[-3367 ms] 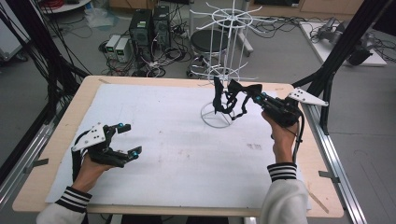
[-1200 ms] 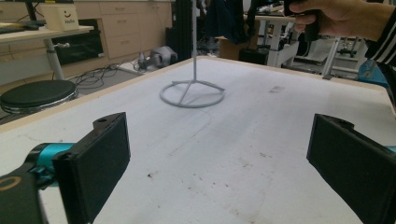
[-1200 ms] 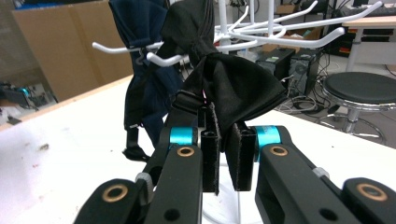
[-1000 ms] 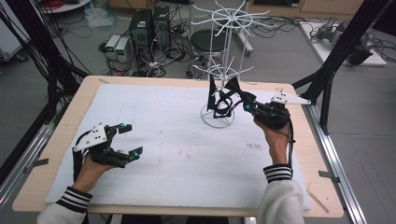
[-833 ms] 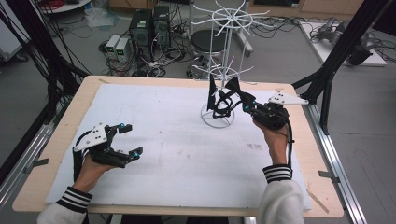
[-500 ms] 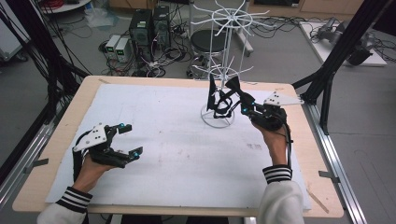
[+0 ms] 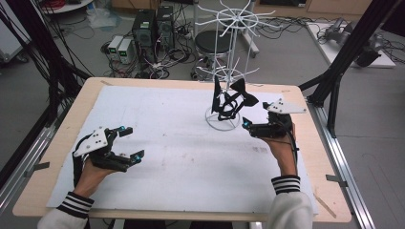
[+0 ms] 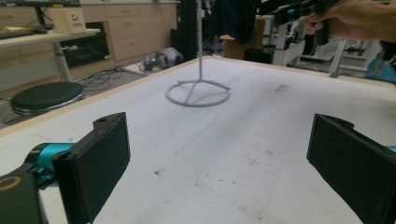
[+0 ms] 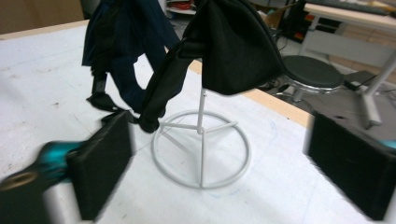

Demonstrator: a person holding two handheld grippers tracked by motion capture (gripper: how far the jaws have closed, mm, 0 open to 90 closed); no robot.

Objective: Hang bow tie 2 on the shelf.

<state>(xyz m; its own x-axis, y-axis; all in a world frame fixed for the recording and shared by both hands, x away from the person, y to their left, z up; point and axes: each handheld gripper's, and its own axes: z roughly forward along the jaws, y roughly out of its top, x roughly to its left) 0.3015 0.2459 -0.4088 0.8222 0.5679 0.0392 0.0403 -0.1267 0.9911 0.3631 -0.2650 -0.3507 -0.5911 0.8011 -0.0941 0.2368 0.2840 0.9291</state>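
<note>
A robotics or research lab: the wooden table (image 7: 305, 143) with its white mat stands inside a black aluminium-profile frame (image 7: 351, 52), desktop computers (image 7: 152, 26) sit on the grey floor amid tangled cables (image 7: 167, 57), and a black stool (image 7: 212, 40), wooden drawer cabinets (image 8: 126, 23) and a desk (image 8: 42, 39) line the room.

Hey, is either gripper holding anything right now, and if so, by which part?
Nothing is held. The right gripper has just been opening, apart from the black garment on the white rack. The left gripper is open too.
</note>
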